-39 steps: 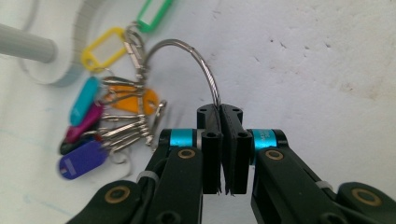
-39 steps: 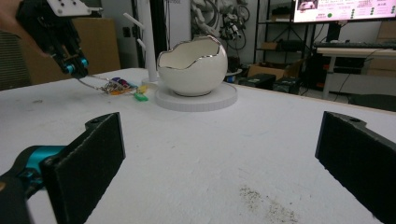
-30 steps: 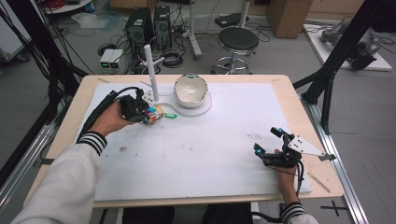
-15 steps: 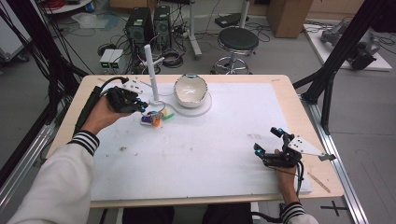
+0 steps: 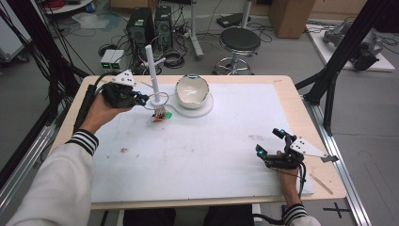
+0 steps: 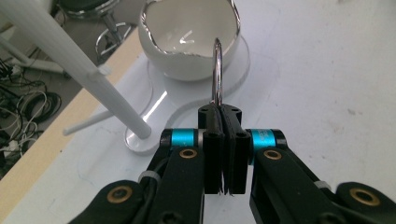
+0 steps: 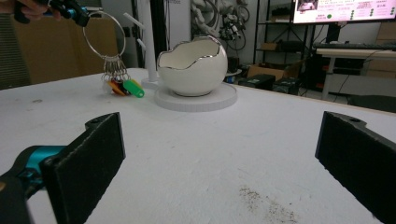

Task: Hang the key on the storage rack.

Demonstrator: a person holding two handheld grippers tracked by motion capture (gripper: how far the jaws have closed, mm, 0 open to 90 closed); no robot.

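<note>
Key ring (image 5: 159, 100) pinched by left hand-held gripper (image 5: 141, 100), egg-shaped bowl (image 5: 192, 89) empty

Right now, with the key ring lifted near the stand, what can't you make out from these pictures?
- Left gripper view: the key ring stands edge-on; its jaws hide the tags.
- High view: tags too small to count.
- Right gripper view: the stand top is cut off by the frame edge.

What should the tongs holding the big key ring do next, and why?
Probably lift a bit higher and slide toward the white stand. The left tongs are shut on the key ring, but the colourful tags hanging from it are right down at the table. The stand has a small peg up its post, which looks like the place to hang the ring.
</note>
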